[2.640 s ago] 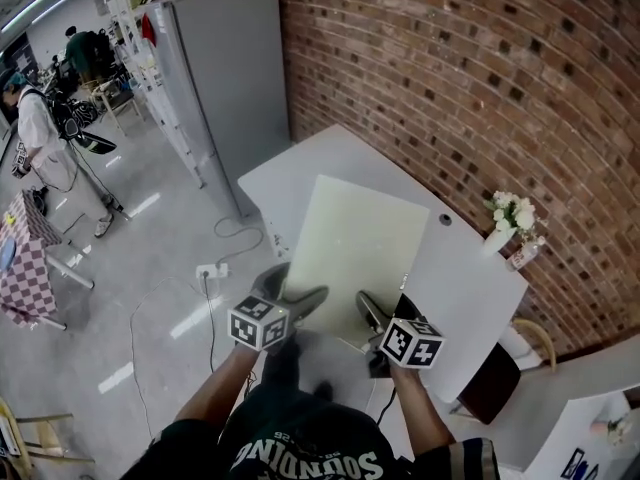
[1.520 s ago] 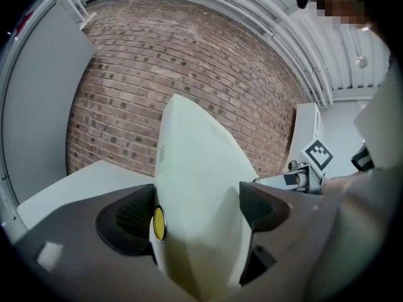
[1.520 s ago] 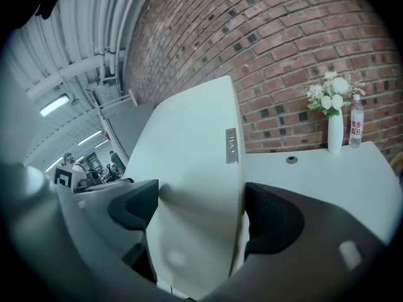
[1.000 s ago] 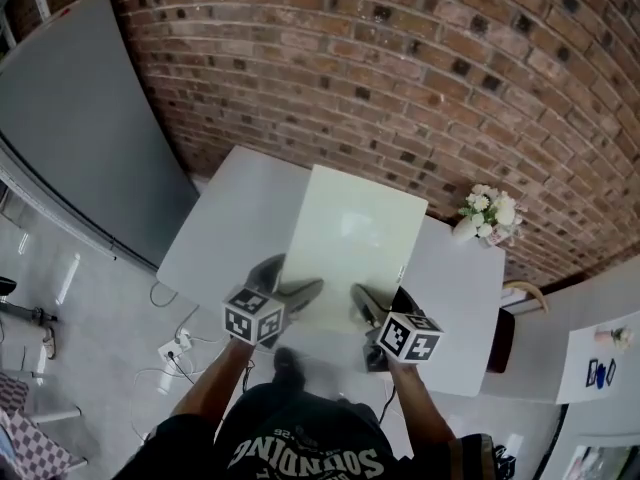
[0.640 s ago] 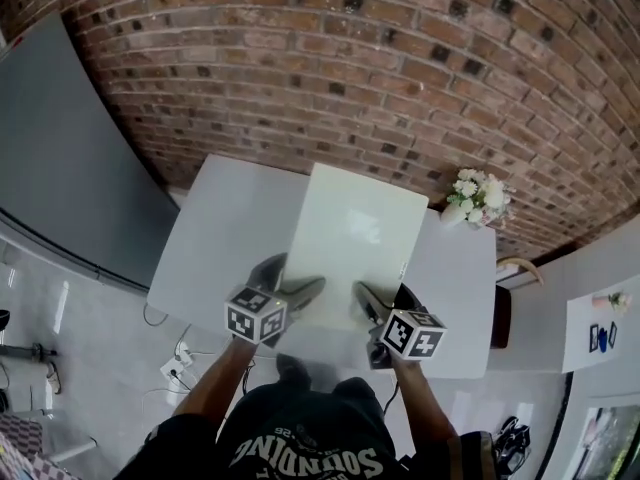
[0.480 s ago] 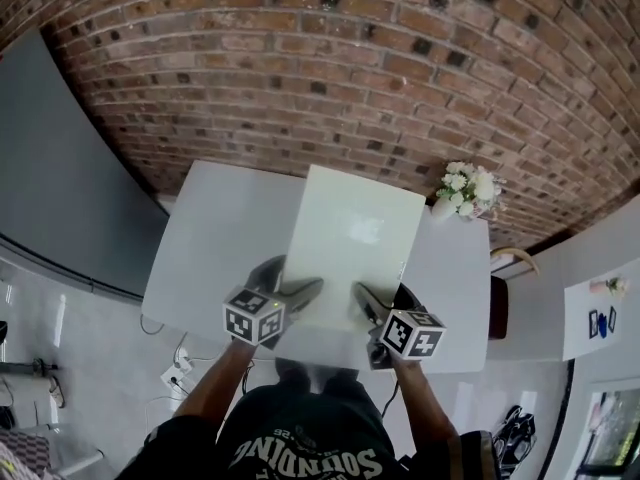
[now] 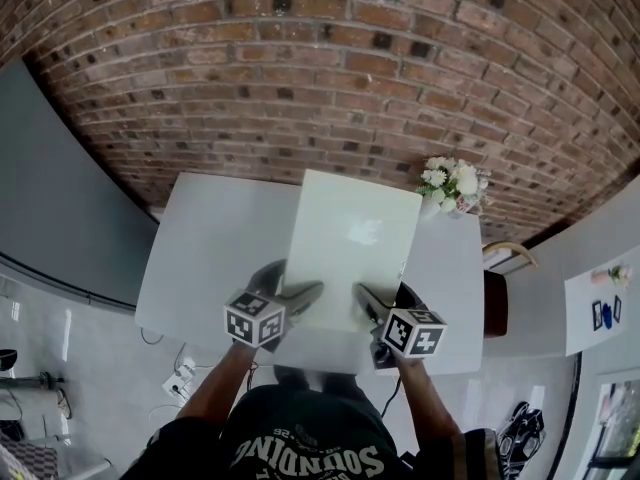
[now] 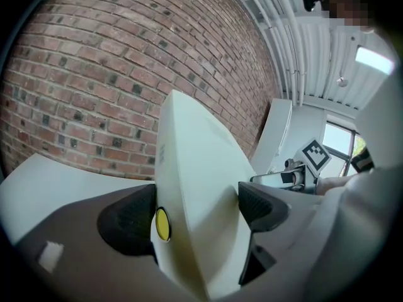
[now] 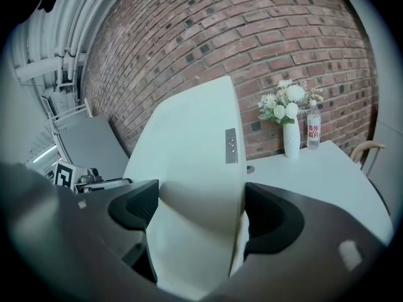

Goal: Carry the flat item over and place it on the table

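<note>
Head view, flat board (image 7: 350,230) clamped by left gripper (image 7: 296,286), right gripper (image 7: 384,302)

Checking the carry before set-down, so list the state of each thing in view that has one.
pale flat rectangular board: clamped at its near edge by both grippers, held over the table.
left gripper: fingers shut on the board.
right gripper: fingers shut on the board.
white rectangular table: carries vase and bottle at its far right.
white vase of flowers: upright.
small clear bottle: upright beside the vase.
</note>
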`<state>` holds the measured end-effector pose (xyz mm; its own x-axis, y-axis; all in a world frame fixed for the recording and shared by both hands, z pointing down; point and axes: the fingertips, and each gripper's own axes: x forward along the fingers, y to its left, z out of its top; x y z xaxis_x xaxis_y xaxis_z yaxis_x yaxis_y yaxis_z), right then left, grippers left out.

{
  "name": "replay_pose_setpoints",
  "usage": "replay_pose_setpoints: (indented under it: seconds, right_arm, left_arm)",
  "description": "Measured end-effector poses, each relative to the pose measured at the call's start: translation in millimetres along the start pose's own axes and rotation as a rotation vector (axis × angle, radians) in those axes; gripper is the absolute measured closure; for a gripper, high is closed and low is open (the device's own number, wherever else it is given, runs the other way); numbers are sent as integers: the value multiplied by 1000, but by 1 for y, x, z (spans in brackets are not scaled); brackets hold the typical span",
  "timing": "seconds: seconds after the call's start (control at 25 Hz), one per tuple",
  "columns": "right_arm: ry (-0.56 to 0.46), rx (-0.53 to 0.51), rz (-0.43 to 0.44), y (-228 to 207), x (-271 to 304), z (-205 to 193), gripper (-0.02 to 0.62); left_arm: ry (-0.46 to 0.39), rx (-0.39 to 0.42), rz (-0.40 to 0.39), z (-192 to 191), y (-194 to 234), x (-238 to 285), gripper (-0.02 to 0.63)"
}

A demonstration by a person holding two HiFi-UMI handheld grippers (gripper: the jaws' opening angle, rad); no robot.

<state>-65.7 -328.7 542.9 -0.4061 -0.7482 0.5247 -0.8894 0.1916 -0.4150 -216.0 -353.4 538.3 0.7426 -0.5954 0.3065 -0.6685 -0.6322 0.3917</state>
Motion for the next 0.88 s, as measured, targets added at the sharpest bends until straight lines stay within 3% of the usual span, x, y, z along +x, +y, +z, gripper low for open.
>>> replay_pose_setpoints:
  seconds: [0.48, 0.88]
  right_arm:
    - [35, -16, 17, -36, 1, 6, 172]
    - [93, -12, 7, -77, -2, -11, 173]
  left_arm:
    - [35, -19, 25, -9, -13, 32, 189]
    - [98, -68, 25, -43, -28, 64, 190]
